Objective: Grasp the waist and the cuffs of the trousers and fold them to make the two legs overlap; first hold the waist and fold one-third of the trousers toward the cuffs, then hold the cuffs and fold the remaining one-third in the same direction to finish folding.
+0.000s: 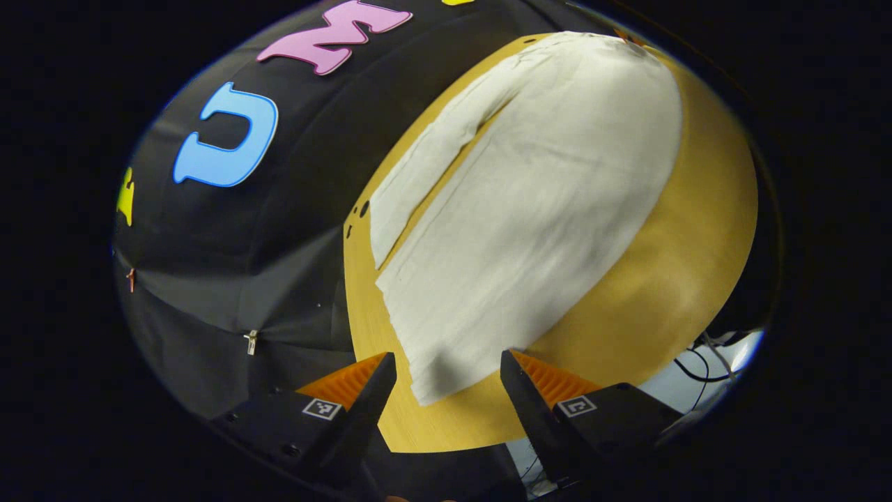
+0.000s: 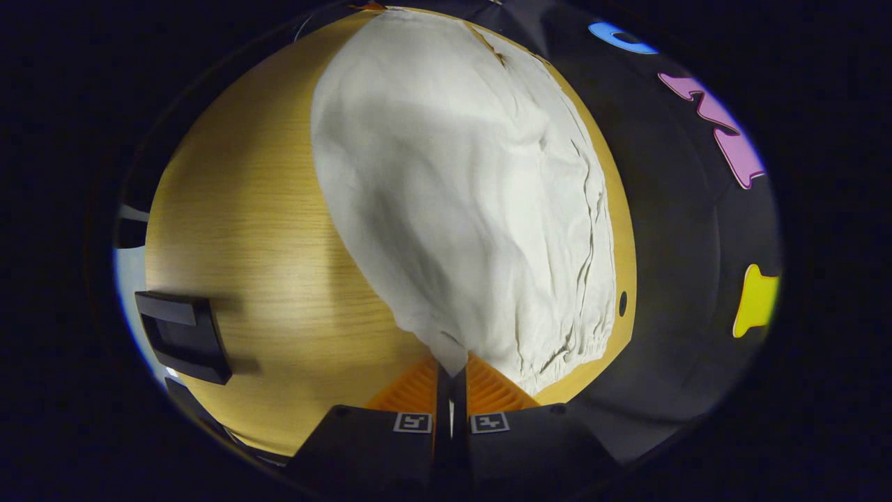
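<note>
Left gripper view. The left gripper [image 1: 448, 376] hangs above the near end of the wooden table [image 1: 669, 293], its two wedge-shaped fingers spread wide with nothing between them; each finger carries a ribbed pad [image 1: 348, 380] on its inner face. The trousers [image 1: 529, 209], a pale, finely woven cloth, lie flat along the table with the two legs side by side and a narrow slit of bare wood between them. The hemmed cuffs [image 1: 432, 376] lie nearest, just beyond the fingertips. The table top is smooth, light wood with a rounded edge.

Right gripper view. A dark rectangular block [image 2: 182, 335] lies on the table [image 2: 237, 230] at the left. The trousers [image 2: 460, 188] run away from the camera, their gathered, puckered waist [image 2: 557, 348] nearest. The right gripper [image 2: 451, 369] has its fingers pressed together on a pinch of cloth at the waist's left corner, which rises into a small peak.
</note>
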Action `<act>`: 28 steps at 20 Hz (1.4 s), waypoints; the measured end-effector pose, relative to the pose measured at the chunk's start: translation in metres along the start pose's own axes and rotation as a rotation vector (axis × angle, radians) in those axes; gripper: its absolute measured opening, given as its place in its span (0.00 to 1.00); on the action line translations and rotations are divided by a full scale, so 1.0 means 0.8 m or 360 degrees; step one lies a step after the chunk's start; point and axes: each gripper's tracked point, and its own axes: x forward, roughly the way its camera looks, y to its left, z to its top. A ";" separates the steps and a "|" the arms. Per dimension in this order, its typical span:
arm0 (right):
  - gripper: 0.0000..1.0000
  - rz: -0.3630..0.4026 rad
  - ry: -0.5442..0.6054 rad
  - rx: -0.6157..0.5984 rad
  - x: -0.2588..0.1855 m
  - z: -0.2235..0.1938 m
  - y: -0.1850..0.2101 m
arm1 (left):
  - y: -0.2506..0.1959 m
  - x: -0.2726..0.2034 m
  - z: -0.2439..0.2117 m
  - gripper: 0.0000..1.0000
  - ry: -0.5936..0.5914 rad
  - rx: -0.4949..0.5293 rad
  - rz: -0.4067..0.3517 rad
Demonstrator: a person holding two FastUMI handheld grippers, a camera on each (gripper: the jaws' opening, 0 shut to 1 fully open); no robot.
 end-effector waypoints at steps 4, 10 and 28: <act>0.06 0.0003 0.0010 -0.0037 0.001 -0.002 0.000 | -0.003 0.011 -0.032 0.96 0.0003 0.0269 -0.0155; 0.05 -0.0003 0.0040 -0.0068 0.001 -0.002 -0.001 | 0.003 0.050 -0.008 0.82 -0.0078 0.0682 -0.0401; 0.05 -0.0047 0.0029 -0.0022 0.000 -0.009 -0.012 | 0.000 0.087 0.009 0.06 0.0110 0.0634 -0.0428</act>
